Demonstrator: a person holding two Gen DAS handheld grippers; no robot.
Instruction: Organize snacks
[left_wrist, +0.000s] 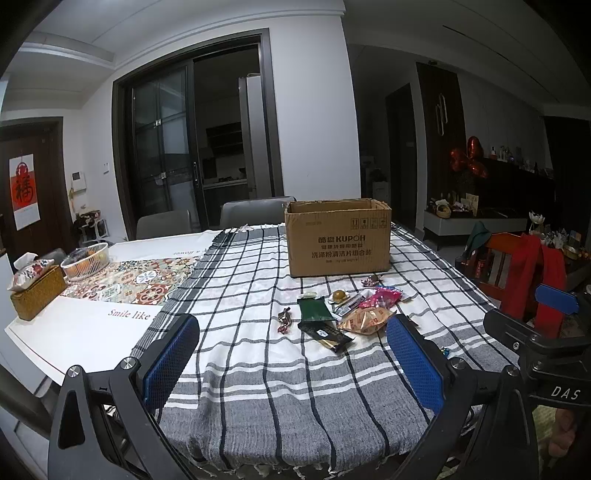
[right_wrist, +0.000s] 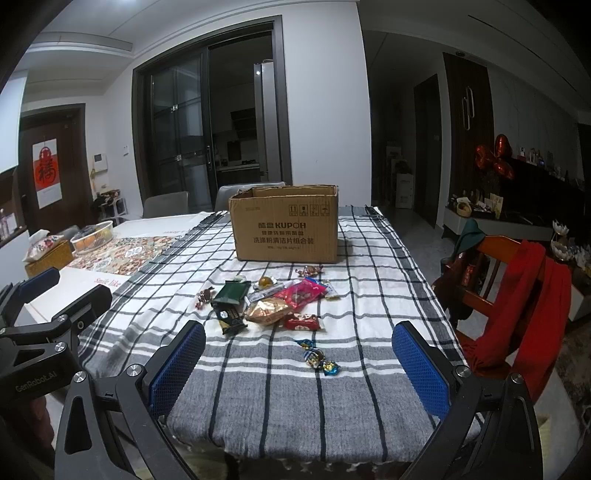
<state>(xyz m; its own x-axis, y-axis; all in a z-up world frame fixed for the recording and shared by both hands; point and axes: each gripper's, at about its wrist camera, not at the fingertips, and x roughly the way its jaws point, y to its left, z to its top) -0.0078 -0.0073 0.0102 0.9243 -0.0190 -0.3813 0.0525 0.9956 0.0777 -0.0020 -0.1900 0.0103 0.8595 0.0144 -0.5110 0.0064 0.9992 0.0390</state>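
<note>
Hovering wide open and empty, the left gripper (left_wrist: 291, 363) and right gripper (right_wrist: 299, 367) sit at the lower frame edges. Snacks (right_wrist: 271, 301) lie heaped mid-frame on the checked desk (right_wrist: 369, 295), below the open cardboard box (right_wrist: 284, 225). Overlapping slippery wrappers risk a double grab, and small blue candies (right_wrist: 317, 358) could slip free.

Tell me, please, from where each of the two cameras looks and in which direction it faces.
Left wrist: sits on the left gripper, facing across the checked tablecloth toward the cardboard box; its own open blue fingers show, plus the right gripper at the right edge.
Right wrist: sits on the right gripper, facing the same way from further right; its open fingers show, with the left gripper at the left edge.
Shared: box, snack pile, tablecloth.
</note>
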